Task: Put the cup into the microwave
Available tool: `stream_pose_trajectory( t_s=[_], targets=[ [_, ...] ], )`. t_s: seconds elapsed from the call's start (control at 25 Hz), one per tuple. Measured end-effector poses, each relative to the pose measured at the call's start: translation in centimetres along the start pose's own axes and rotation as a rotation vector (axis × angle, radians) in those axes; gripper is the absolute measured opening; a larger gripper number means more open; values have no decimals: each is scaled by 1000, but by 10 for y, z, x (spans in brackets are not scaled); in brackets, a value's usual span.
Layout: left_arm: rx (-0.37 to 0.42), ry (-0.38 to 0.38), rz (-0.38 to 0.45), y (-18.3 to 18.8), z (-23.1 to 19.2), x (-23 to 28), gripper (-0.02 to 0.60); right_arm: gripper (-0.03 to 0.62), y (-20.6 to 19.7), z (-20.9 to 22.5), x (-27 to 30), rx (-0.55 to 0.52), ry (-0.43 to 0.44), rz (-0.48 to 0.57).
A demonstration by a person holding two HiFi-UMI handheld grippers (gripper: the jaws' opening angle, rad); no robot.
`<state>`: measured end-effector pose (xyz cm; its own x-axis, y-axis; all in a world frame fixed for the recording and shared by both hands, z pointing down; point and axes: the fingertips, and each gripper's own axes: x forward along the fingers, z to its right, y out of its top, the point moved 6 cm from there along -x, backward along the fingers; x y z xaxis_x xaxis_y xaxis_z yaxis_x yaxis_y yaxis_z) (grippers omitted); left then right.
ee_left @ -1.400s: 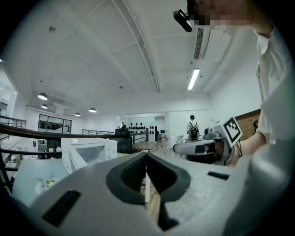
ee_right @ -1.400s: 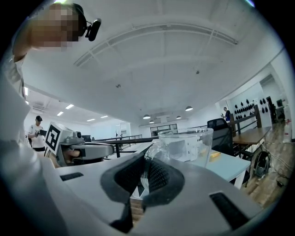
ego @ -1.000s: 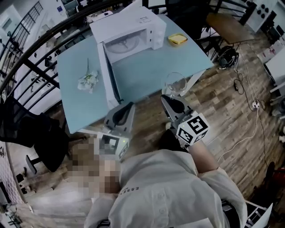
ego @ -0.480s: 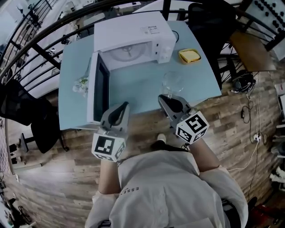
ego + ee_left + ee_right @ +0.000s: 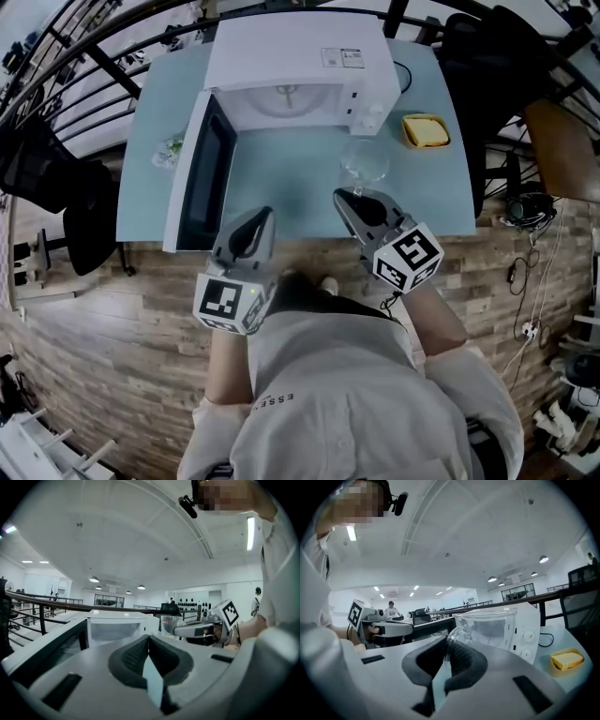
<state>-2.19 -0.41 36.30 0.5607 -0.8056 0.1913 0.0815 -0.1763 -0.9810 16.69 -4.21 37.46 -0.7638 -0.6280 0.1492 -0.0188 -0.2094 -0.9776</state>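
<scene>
The right gripper (image 5: 349,195) is clenched on the handle of a clear glass cup (image 5: 364,164), which it holds upright over the blue table (image 5: 291,183), just in front of the white microwave (image 5: 300,66) near its control panel and outside the cavity. The microwave door (image 5: 200,178) stands open at the left. The left gripper (image 5: 265,214) has its jaws pressed together, empty, beside the door. A yellow dish (image 5: 427,131) sits right of the microwave.

The blue table (image 5: 286,183) bears microwave (image 5: 300,58) (door open), yellow dish (image 5: 426,131), flower sprig (image 5: 171,148).
</scene>
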Motion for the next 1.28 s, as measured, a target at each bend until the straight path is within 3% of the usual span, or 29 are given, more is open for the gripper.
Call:
stream_pose_trajectory(
  t_s=[0.36, 0.6, 0.92, 1.28],
  targets=[
    [-2, 0, -3, -13, -44, 56, 3, 17, -5, 36, 69, -18, 117, -33],
    [-46, -7, -29, -31, -74, 82, 3, 15, -22, 60, 127, -6, 176, -55],
    [-112, 8, -69, -50, -112, 112, 3, 17, -52, 104, 205, 8, 171, -101],
    [-102, -9, -85, -63, -132, 141, 3, 17, -65, 139, 262, 8, 174, -104]
  ],
)
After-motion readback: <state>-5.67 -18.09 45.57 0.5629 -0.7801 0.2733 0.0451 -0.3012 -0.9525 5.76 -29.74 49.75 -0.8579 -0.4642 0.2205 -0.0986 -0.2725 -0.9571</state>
